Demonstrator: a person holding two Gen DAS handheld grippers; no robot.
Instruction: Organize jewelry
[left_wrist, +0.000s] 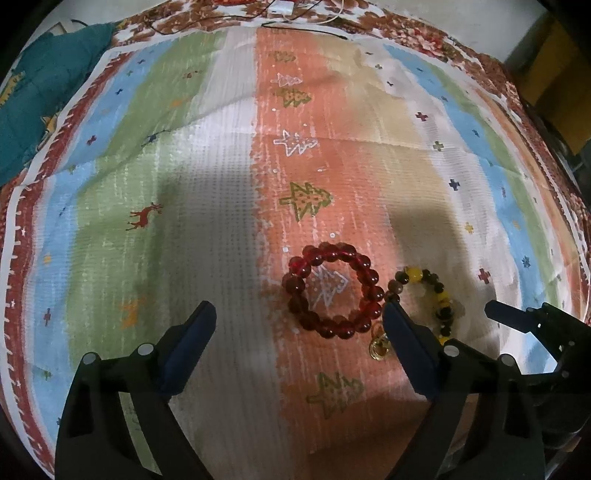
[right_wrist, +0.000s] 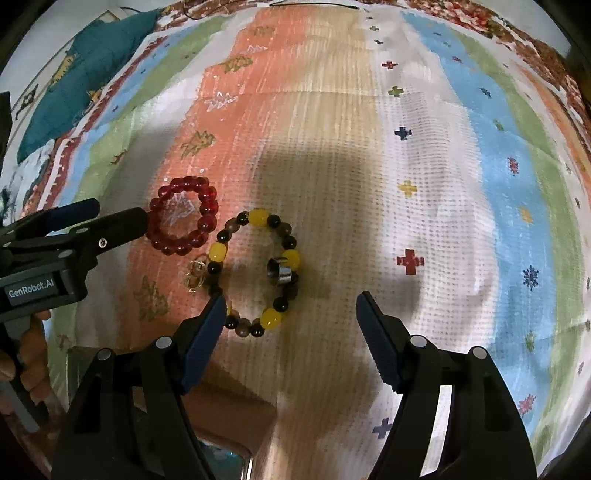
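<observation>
A round red glass-bead bracelet (left_wrist: 332, 290) lies flat on the striped cloth with little trees (left_wrist: 207, 155), and just right of it lies a yellow and dark bead bracelet (right_wrist: 255, 273) beside a small gold charm (right_wrist: 195, 275). Only the right wrist view shows the short shiny metal ring (right_wrist: 279, 270) on the yellow bracelet's right side. The left claw (left_wrist: 299, 314) is wide open and holds nothing, and the right claw (right_wrist: 291, 306) is wide open too, its left finger tip over the yellow bracelet's edge.

Red bead bracelet (right_wrist: 181, 220) flat on cloth. Beside it, yellow-and-dark bead bracelet (right_wrist: 255, 273), small gold charm (right_wrist: 195, 276), silver ring (right_wrist: 279, 271) on top.
</observation>
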